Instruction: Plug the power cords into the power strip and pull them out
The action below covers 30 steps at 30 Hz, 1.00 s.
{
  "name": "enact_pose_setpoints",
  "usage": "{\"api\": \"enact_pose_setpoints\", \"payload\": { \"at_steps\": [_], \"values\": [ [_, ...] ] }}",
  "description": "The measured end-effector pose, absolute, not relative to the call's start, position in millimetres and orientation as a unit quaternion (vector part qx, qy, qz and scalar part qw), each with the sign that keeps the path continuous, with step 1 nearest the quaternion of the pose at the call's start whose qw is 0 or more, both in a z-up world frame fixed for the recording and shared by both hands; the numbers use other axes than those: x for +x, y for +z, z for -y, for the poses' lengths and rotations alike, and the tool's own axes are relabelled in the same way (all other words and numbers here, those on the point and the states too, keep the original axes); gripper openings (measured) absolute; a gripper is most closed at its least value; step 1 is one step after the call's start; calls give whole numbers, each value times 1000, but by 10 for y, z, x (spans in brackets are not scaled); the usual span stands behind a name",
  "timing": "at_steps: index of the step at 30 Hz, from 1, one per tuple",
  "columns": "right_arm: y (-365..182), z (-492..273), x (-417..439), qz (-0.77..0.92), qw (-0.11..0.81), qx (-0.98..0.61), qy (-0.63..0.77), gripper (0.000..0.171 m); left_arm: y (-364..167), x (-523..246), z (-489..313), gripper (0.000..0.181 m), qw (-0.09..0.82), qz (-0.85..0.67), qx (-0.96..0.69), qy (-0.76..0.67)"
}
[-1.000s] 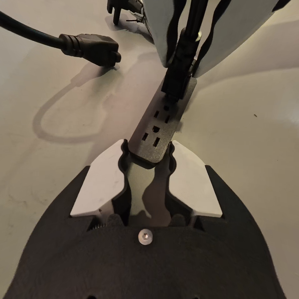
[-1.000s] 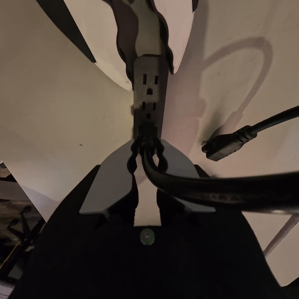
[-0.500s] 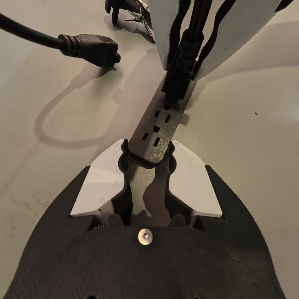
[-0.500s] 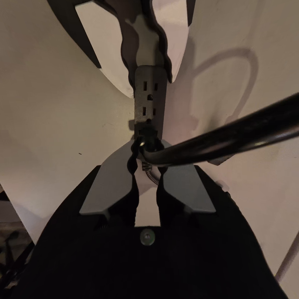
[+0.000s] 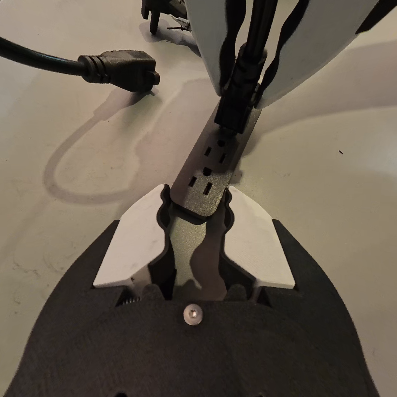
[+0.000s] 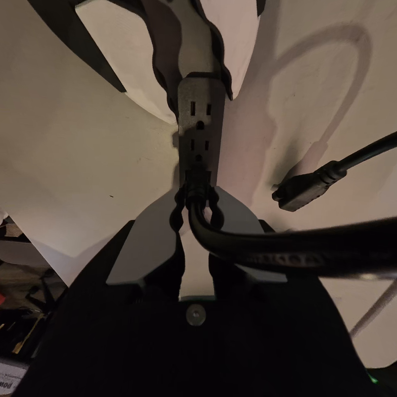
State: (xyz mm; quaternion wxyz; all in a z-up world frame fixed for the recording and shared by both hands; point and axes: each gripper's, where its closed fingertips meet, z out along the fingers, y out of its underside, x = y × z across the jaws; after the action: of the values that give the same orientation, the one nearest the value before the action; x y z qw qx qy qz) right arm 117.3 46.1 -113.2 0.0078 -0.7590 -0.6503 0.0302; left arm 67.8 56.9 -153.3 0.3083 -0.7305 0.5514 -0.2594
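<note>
A dark grey power strip [image 5: 211, 169] lies on the pale table. My left gripper [image 5: 196, 193] is shut on its near end. My right gripper [image 6: 196, 191] is shut on a black plug [image 6: 196, 182] and holds it at the strip's far outlet. In the left wrist view this plug [image 5: 234, 107] stands tilted on the strip with a little prong showing under it. Its thick black cord [image 6: 279, 247] bends off to the right. Two outlets [image 6: 199, 131] between the grippers are empty. The left gripper also shows in the right wrist view [image 6: 202, 86].
A second black plug [image 5: 129, 66] with its cord lies loose on the table left of the strip; it also shows in the right wrist view [image 6: 300, 191]. Another plug [image 5: 152, 19] stands at the far edge. The table edge and floor clutter [image 6: 25, 300] are at the lower left. Some 7 centimetres of space lies between my two pairs of fingers.
The held plug's cord swung up across the right wrist view and has dropped back low. The plug stays at the far outlet. My left gripper has not moved.
</note>
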Motion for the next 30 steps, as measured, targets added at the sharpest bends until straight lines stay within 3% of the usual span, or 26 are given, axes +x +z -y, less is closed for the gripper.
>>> {"api": "enact_pose_setpoints", "payload": {
  "at_steps": [14, 16, 19, 30],
  "values": [
    [-1169, -451, 1074, 643, 67, -760, 65, 29, -1533, 681, -562, 47, 312, -550, -732, -255],
    [-1232, -428, 1019, 630, 60, -770, 83, 37, -1534, 691, -555, 47, 312, -551, -731, -254],
    [-1254, -473, 1069, 641, 44, -764, 54, 26, -1536, 706, -554, 47, 313, -552, -731, -253],
    [-1196, -445, 1182, 653, -3, -756, 46, 28, -1550, 740, -520, 45, 315, -561, -726, -243]
  ]
}}
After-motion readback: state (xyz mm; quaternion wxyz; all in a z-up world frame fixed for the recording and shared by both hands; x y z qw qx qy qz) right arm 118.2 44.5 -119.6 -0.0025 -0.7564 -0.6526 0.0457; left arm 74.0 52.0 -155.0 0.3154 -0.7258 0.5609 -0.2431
